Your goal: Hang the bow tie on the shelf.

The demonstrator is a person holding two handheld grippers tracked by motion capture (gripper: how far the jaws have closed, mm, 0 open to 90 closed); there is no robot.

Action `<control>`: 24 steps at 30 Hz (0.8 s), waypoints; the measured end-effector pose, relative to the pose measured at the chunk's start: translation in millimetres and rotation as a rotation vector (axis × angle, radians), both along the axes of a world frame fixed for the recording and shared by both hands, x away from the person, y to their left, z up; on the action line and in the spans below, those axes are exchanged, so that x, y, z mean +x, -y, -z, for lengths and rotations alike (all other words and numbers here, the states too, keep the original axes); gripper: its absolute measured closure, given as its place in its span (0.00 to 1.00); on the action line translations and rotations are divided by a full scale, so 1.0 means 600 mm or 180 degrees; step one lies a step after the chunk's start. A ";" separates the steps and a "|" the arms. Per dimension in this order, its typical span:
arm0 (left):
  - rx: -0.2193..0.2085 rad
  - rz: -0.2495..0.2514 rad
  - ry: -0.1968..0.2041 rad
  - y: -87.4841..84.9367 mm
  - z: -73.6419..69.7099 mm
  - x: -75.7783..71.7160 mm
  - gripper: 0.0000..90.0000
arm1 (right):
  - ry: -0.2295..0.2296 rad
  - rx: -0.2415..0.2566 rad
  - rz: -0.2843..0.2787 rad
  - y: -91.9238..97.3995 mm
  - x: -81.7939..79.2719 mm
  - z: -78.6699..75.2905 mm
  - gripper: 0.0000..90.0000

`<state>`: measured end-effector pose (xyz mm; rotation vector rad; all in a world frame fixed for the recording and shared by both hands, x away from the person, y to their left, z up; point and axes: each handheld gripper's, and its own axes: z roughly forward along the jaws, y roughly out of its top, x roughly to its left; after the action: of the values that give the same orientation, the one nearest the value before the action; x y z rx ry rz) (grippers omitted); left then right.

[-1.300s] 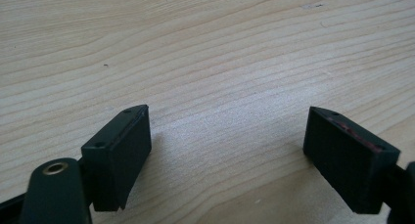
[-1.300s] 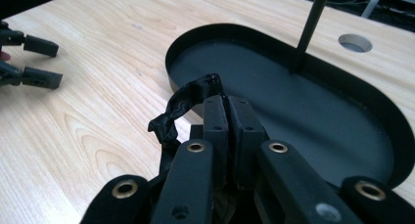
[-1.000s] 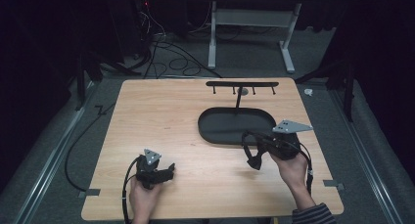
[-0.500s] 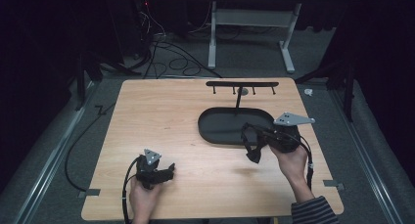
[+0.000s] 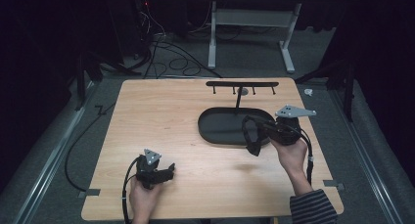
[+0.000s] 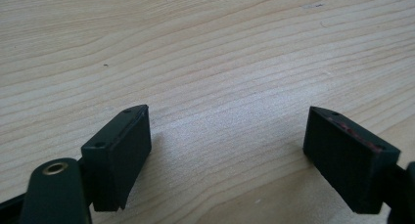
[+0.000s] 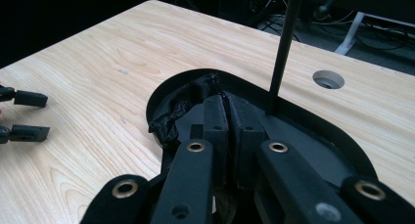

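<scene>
Left gripper (image 5: 164, 172) sits near the front left of the wooden table (image 5: 161, 121), held in a hand (image 5: 142, 197) that comes in from the bottom edge, the wrist cut off there. Its own view shows both black jaws spread wide apart with bare wood grain between them and nothing in their grasp; the jaw bases run out of the picture at the bottom corners. A black cable (image 5: 128, 185) loops beside that hand.

Further right, a dark oval tray (image 5: 215, 128) lies on the table, with a thin black post (image 5: 239, 98) rising from its far side to a bar with small hooks (image 5: 242, 84). The hooks are too small to make out in detail.

Right gripper (image 5: 250, 136) hangs over the near right part of the tray, held by a hand (image 5: 289, 153) with a striped sleeve (image 5: 313, 208); a grey plate (image 5: 295, 111) tops it. In its own view the jaws stand pressed almost together, and a crumpled black thing (image 7: 183, 106) lies at their tips against the tray's wall. It is black on black, so I cannot tell what it is, nor whether the jaws actually pinch it or merely touch it. Beyond the post, a round hole (image 7: 328, 79) shows in the tabletop.
</scene>
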<state>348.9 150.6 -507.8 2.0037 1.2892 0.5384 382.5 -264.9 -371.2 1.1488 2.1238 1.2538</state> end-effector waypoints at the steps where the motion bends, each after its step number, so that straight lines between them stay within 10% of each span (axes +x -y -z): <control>1: 0.0001 0.0000 0.0000 0.000 0.000 0.000 0.21 | -0.0009 0.0003 0.0012 0.000 0.001 -0.002 0.98; 24: 0.0004 0.0001 0.0000 0.000 0.000 0.000 0.20 | 0.0109 0.0009 0.0149 0.011 0.041 -0.034 0.98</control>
<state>348.9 150.6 -507.8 2.0051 1.2888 0.5391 406.8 -271.6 -350.5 1.1632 2.0590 1.2472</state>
